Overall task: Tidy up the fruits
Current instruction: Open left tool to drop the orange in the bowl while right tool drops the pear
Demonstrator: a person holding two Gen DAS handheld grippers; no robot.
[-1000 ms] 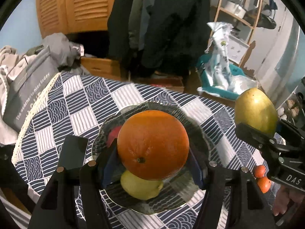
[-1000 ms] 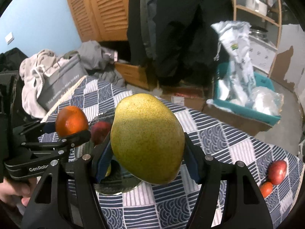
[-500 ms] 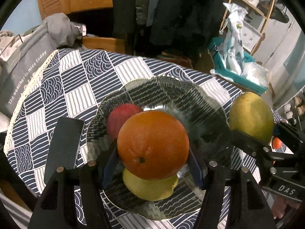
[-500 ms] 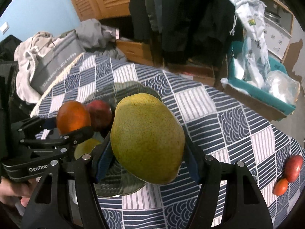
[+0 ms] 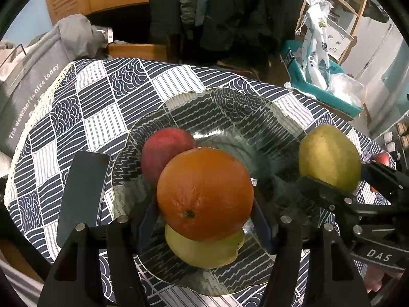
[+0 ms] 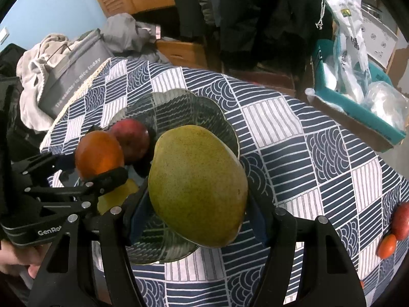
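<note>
Left hand-held gripper clamping an orange and right hand-held gripper clamping a mango are hovering over the glass bowl at frame centre, needing lowering and release.

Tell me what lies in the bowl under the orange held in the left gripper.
Under the orange, a yellow-green fruit lies in the glass bowl, and a red fruit lies just behind it. The bowl's right side looks free.
</note>
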